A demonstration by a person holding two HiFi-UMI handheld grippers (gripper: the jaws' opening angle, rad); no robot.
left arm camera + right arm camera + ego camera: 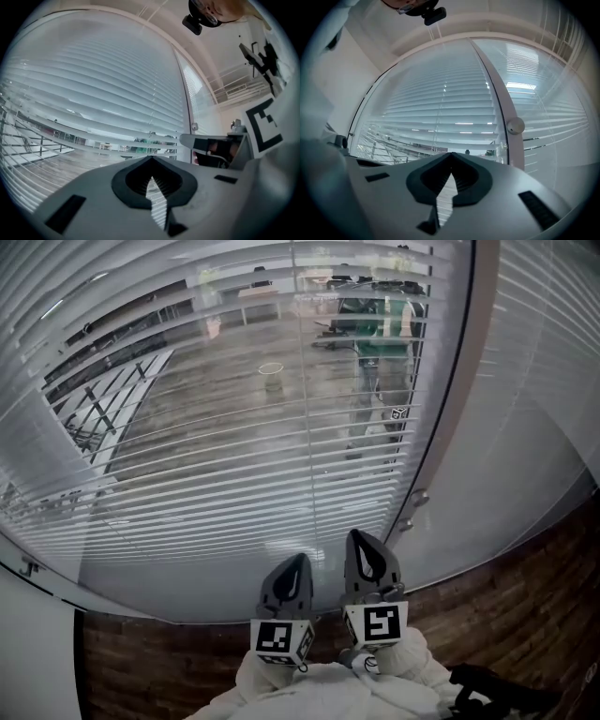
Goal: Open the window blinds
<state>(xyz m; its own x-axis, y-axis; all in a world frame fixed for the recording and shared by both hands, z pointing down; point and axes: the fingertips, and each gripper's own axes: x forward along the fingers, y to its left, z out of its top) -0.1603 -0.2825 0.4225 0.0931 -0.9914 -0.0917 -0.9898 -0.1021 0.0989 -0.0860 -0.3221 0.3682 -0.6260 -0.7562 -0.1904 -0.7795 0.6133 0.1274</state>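
Observation:
White horizontal blinds point(216, 474) hang behind a glass pane; their slats lie partly tilted, so the room beyond shows through. Both grippers point at the lower part of the window, side by side. My left gripper point(291, 570) has its jaws together with nothing between them, and the blinds point(103, 84) fill its view ahead of the jaws of the left gripper point(151, 161). My right gripper point(367, 545) is also shut and empty, slightly further forward. In the right gripper view, the right gripper point(451, 157) faces the blinds point(450, 103) near a thin vertical cord point(439, 98).
A pale window post point(459, 409) with two round knobs point(417, 496) runs up on the right; one knob point(515, 125) shows in the right gripper view. A brick-patterned surface point(525, 587) lies below the window. A white wall point(37, 662) stands at the left.

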